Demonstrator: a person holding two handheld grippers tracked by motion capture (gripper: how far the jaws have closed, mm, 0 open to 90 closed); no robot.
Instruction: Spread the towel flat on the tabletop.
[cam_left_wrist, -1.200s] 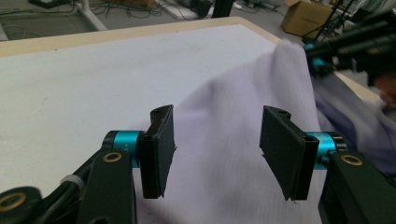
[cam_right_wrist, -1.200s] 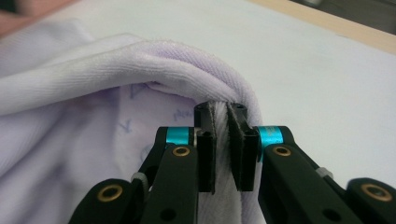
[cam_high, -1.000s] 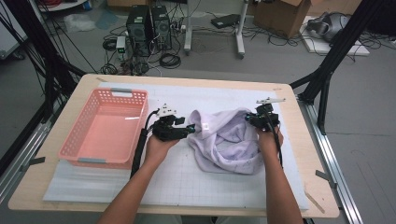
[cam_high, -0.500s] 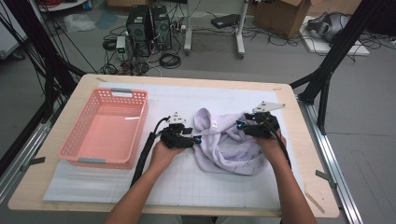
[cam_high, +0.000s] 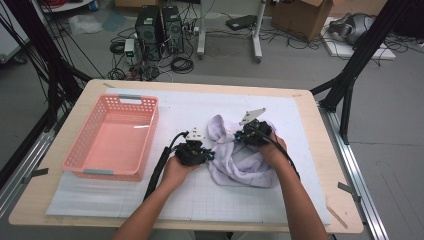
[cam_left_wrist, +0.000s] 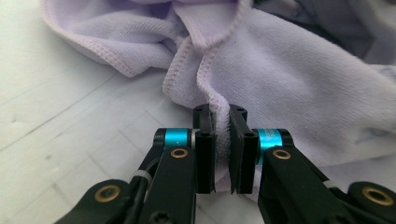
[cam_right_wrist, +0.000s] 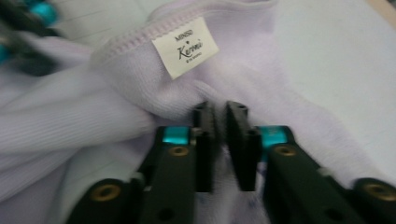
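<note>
gripping a stitched edge of the lilac towel (cam_left_wrist: 289, 93), the left gripper (cam_left_wrist: 222, 140) has just been closing, and its jaws now stand nearly together with a fold of hem pinched between the pads; the right gripper (cam_right_wrist: 220, 140) has likewise just been closing, and in its own view the jaws are almost together on the cloth just below the white label (cam_right_wrist: 185, 46), though blur makes it hard to tell how much fabric sits between them. the towel lies crumpled on the white mat (cam_high: 310, 200) in the middle of the table (cam_high: 30, 212), between the two hands, with the pink basket (cam_high: 72, 167) well apart to the left. the likely trouble is the thin bite on the left: only the hem ridge is caught, so a sharp pull could let it slide out. the right side may have grabbed more than one layer, which would keep the towel bunched instead of spreading when the hands part. pulling unevenly could also drag the cloth across the mat, and a trailing cable (cam_high: 157, 172) might snag a loose fold.
</note>
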